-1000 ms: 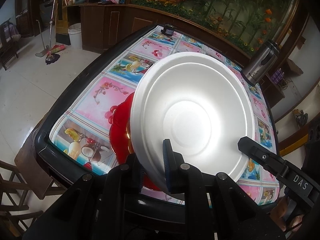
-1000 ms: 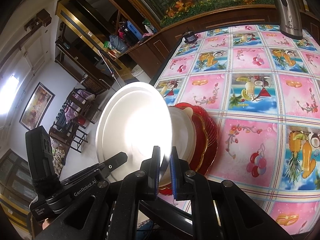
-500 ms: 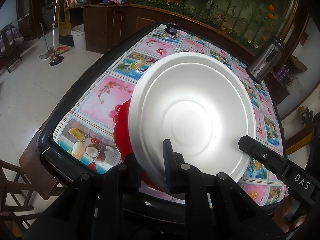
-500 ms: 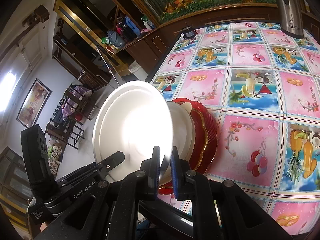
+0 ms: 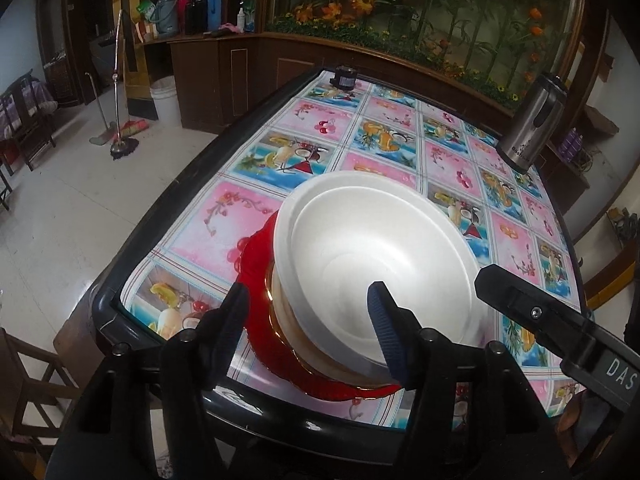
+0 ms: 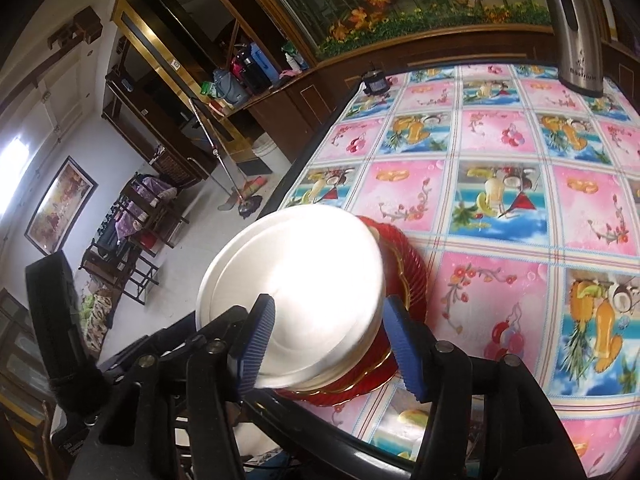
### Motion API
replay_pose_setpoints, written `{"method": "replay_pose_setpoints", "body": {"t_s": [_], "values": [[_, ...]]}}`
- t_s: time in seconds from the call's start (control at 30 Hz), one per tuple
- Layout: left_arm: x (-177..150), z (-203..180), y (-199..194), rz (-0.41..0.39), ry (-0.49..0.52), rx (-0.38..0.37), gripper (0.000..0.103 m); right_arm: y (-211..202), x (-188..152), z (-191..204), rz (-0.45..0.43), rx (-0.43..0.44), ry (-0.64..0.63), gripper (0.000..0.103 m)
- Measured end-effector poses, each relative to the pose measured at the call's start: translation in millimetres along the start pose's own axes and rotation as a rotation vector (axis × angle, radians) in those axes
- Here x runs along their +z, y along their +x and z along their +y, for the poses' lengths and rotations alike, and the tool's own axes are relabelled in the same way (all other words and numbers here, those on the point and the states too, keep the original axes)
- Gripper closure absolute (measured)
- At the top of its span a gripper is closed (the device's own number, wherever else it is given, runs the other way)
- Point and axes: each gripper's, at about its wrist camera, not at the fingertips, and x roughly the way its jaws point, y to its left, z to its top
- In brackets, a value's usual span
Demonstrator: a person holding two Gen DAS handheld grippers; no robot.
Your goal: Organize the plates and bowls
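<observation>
Two grippers' fingers [image 5: 386,322] opening — white bowl [image 5: 380,264] between, unpressed; glossy, atop red plates [image 6: 404,264].

I see a table [image 5: 132,292] with a black rim and a fruit-print cloth. Directly on it, at the near edge, sits a red plate [image 5: 256,256]. Well beyond the red plate stands a steel flask [image 5: 532,128], and at the far corner a small dark jar [image 5: 343,77].

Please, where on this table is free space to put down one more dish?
The tablecloth lies bare between the red plates and the steel flask. The near corner is crowded: white bowl on the stack, both opening grippers, left gripper and right gripper, around it.
</observation>
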Motion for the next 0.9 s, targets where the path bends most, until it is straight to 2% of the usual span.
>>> {"method": "replay_pose_setpoints", "body": {"t_s": [0.37, 0.53, 0.6, 0.67, 0.73, 0.77, 0.9], "values": [[2.2, 0.8, -13.1, -0.068, 0.006, 0.034, 0.032, -12.8, 0.5, 8.0, -0.019, 0.007, -0.043, 0.033], [-0.2, 3.1, -27.7, -0.131, 0.025, 0.061, 0.032, -20.4, -2.5, 22.0, -0.013, -0.017, -0.135, 0.023], [-2.8, 3.6, -32.5, -0.152, 0.032, 0.057, 0.025, -25.7, -6.1, 28.5, -0.015, -0.035, -0.200, 0.020], [-7.7, 2.6, -34.7, -0.163, 0.043, 0.042, 0.025, -32.8, -11.6, 34.2, -0.030, -0.066, -0.272, 0.018], [-12.9, 1.3, -34.9, -0.171, 0.047, 0.037, 0.024, -38.8, -17.3, 36.6, -0.045, -0.077, -0.318, 0.017], [-15.0, 1.3, -33.8, -0.165, 0.044, 0.034, 0.020, -41.9, -21.1, 37.0, -0.048, -0.086, -0.343, 0.016], [-21.2, 4.4, -31.2, -0.153, 0.018, -0.002, 0.019, -45.5, -35.1, 34.7, -0.027, -0.112, -0.417, 0.016]]}}
